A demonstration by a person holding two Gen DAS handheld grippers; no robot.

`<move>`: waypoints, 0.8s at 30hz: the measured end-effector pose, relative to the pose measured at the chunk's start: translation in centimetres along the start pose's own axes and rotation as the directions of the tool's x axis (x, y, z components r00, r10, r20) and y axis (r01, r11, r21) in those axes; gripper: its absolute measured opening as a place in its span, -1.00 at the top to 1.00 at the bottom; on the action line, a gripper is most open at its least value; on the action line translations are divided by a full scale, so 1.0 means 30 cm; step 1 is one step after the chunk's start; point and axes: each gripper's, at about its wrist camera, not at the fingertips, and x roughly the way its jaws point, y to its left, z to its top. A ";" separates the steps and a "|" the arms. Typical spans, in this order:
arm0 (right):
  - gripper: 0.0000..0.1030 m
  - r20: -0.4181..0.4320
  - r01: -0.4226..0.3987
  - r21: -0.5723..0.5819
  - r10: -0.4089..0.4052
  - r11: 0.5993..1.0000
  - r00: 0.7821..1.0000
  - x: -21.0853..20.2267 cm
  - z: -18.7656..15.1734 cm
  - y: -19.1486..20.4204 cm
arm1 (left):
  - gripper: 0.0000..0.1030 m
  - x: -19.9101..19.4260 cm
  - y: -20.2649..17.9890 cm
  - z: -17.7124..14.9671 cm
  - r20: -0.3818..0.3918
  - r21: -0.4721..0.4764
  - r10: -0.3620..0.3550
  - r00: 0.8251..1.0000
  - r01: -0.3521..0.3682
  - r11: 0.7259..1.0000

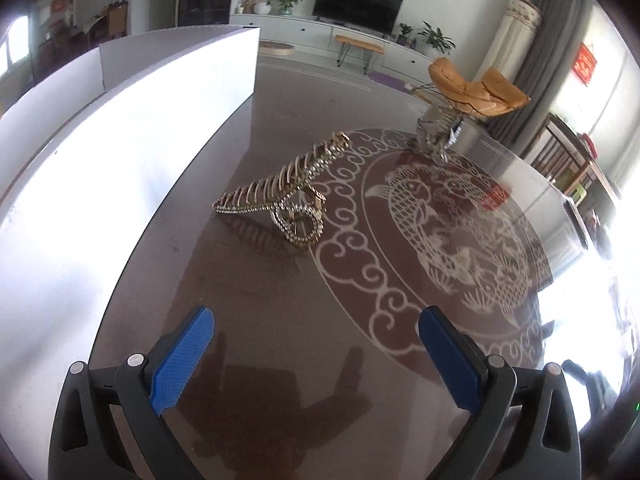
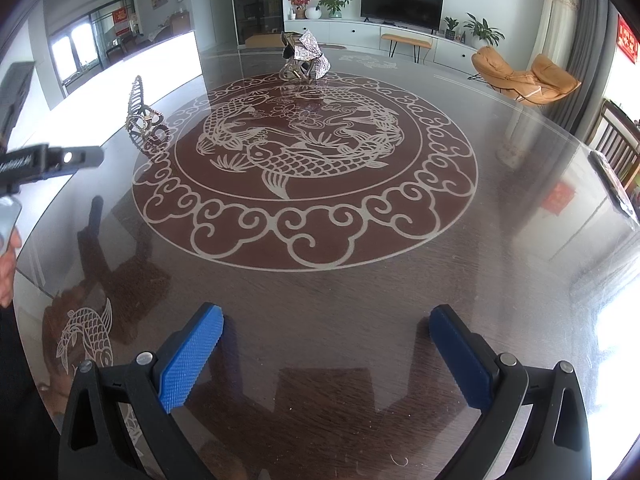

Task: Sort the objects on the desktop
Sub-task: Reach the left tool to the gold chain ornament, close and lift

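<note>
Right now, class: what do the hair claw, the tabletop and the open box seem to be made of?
Hair claw: gold-toned metal, probably, set with rows of glinting rhinestones. Tabletop: dark wood-look surface under glossy glass, judging by its mirror-like reflections. Box: plain white, matte flat panels, likely cardboard, though the glare leaves that open.

A gold rhinestone hair claw clip [image 1: 280, 196] lay on its side on the glossy desk [image 1: 256, 312], near the white box [image 1: 132, 120]; a silvery bow clip [image 2: 305, 58] stood well apart.
</note>
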 end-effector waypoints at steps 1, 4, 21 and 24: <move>-1.00 0.000 0.000 0.000 0.000 1.000 1.000 0.000 0.000 0.000 | -1.00 0.024 -0.010 0.025 0.002 -0.030 0.015 1.000 -0.015 0.999; -1.00 0.000 0.000 0.000 0.000 1.000 1.000 0.000 0.000 0.000 | -1.00 0.087 -0.063 0.096 0.039 -0.079 0.110 0.993 -0.107 0.991; -1.00 0.032 -0.044 0.068 0.042 0.997 0.999 -0.020 -0.005 -0.040 | 0.18 0.204 0.026 0.164 0.100 -0.044 0.207 0.973 -0.203 0.978; -1.00 0.033 -0.042 0.071 0.040 0.997 0.999 -0.025 -0.006 -0.042 | 0.51 0.160 0.001 0.090 0.082 0.082 0.132 0.988 -0.138 0.987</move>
